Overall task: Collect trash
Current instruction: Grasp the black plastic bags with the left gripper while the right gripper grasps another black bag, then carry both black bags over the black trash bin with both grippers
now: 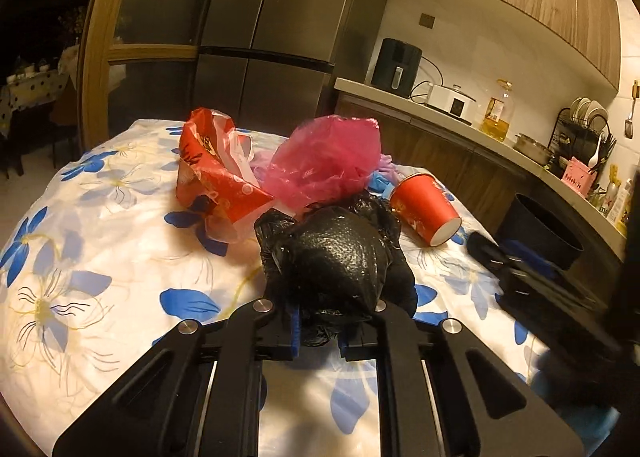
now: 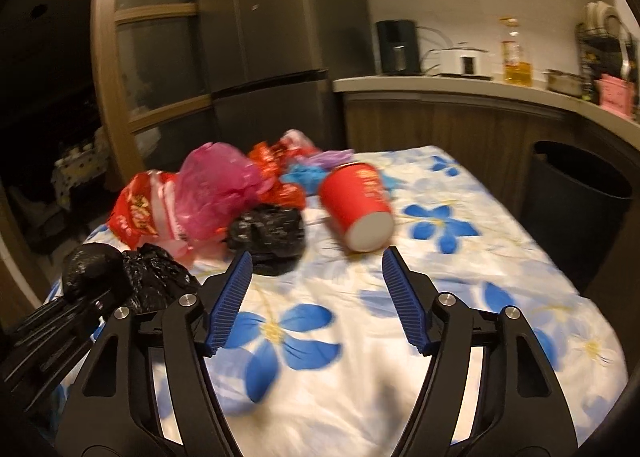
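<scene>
Left wrist view: the left gripper (image 1: 320, 331) is pinched tight on a crumpled black plastic bag (image 1: 336, 261), whose bulk bulges up between and ahead of the two fingers, over the floral tablecloth (image 1: 100, 257). Behind the bag lie a pink plastic bag (image 1: 328, 159) and a red printed wrapper (image 1: 216, 173), side by side and touching. A red paper cup (image 1: 426, 207) lies on its side just right of the black bag, white bottom toward the camera. The right gripper (image 1: 516, 265) shows as a dark, blurred shape at the right edge of the table; its state cannot be read here. A dark waste bin (image 1: 540, 229) stands past that edge, below the kitchen counter (image 1: 440, 113). Right wrist view: the right gripper (image 2: 316, 277) stands spread, blue ribbed pads well apart, nothing between them, above the tablecloth (image 2: 460, 277). Ahead of it lies the red paper cup (image 2: 354, 203) on its side, and to the cup's left a second black plastic wad (image 2: 268, 233) rests on the cloth, apparently separate from the held one, though blur makes this uncertain. The left gripper (image 2: 100, 297) appears at lower left, clamped on the black plastic bag (image 2: 128, 273). The waste bin (image 2: 580, 185) stands off the table's right side.
</scene>
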`<state>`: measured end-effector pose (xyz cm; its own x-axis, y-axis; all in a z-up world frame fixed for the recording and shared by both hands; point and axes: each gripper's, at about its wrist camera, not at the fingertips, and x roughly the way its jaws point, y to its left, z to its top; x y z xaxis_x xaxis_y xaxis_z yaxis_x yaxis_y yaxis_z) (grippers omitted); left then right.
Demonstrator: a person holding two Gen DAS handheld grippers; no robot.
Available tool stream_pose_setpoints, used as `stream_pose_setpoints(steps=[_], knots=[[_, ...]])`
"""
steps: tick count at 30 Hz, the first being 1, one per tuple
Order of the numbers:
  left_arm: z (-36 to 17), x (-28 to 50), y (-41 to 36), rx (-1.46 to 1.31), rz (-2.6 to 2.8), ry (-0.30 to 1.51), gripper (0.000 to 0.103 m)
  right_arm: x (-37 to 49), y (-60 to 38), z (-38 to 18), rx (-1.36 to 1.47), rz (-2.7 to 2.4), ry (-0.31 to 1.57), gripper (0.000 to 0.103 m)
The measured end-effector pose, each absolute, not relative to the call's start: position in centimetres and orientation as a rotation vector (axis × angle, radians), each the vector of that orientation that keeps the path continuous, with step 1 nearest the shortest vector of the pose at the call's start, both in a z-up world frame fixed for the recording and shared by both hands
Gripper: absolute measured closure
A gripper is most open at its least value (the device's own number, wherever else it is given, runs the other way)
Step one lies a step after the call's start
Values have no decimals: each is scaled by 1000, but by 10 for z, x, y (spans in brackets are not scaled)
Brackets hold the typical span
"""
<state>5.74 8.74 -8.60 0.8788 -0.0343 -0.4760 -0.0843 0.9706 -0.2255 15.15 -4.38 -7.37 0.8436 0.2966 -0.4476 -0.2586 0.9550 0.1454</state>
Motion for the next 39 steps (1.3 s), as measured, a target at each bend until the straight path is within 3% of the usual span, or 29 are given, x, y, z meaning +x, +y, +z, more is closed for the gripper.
stream_pose_setpoints(steps=[11, 14, 18, 20, 22, 39], knots=[[-80, 38, 89, -228, 4, 459, 90, 205, 4, -86, 55, 375, 506, 45], [-83, 46, 89, -213, 28, 466, 90, 220, 9, -95, 51, 370, 540, 55], [-90, 55, 91, -233, 27, 497, 90, 234, 11, -105, 64, 388, 600, 77], [-90, 58, 91, -229, 27, 500, 90, 235, 11, -107, 67, 401, 611, 94], [-90, 58, 91, -229, 26, 500, 90, 233, 9, -106, 66, 408, 613, 98], [-69, 57, 48, -207, 1, 473, 90, 142, -89, -47, 90, 333, 449, 100]])
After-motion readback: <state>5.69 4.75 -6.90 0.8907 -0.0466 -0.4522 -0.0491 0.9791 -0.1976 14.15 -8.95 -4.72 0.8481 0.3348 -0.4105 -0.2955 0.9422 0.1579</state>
